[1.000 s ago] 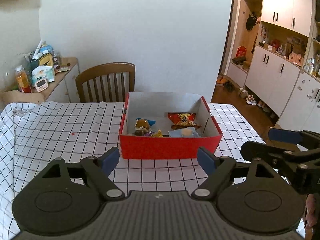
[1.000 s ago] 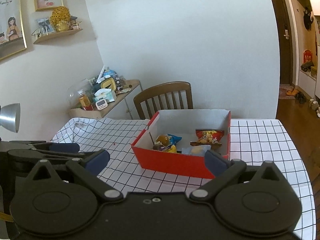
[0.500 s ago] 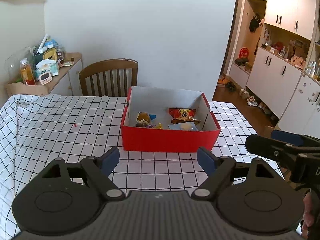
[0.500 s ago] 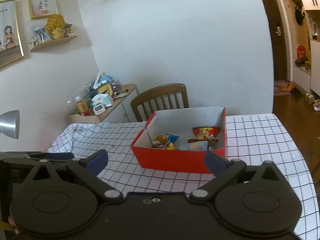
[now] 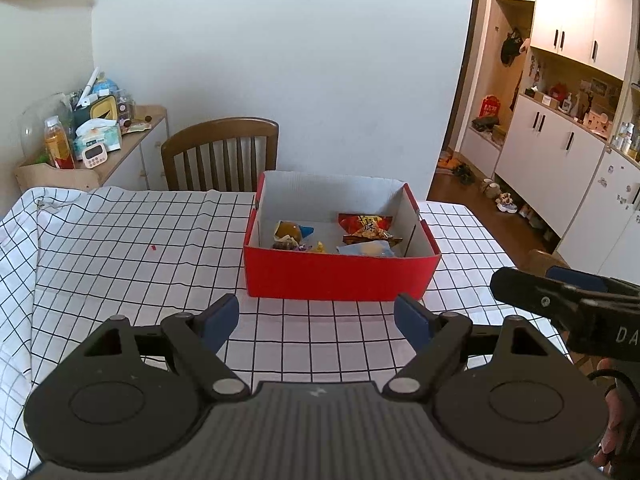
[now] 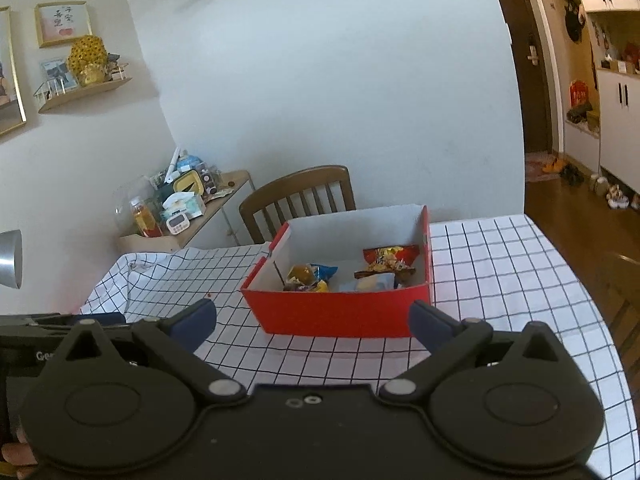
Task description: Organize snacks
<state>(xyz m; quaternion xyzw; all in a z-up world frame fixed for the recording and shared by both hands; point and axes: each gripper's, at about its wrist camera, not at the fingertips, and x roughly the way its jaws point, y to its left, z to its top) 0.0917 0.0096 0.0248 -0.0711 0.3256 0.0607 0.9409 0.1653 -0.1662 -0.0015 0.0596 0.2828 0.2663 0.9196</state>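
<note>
Both grippers hang back over the near edge of the table [image 5: 120,240], jaws spread wide and holding nothing: the left gripper [image 5: 316,320] faces the red box [image 5: 340,276] squarely; the right gripper [image 6: 312,320] sees it slightly from the right. The snacks sit inside the box, which stands toward the table's far edge near the chair [image 5: 220,148]: a red packet [image 5: 364,226] at the back right, a pale pouch [image 5: 366,249] in front of it, an orange-and-blue wrapper [image 5: 290,232] at the left (smaller sweets beside it are too small to name). No loose snack shows on the cloth, so the work looks nearly done; any further tidying should come straight down past the front wall, pinching one wrapper only.
</note>
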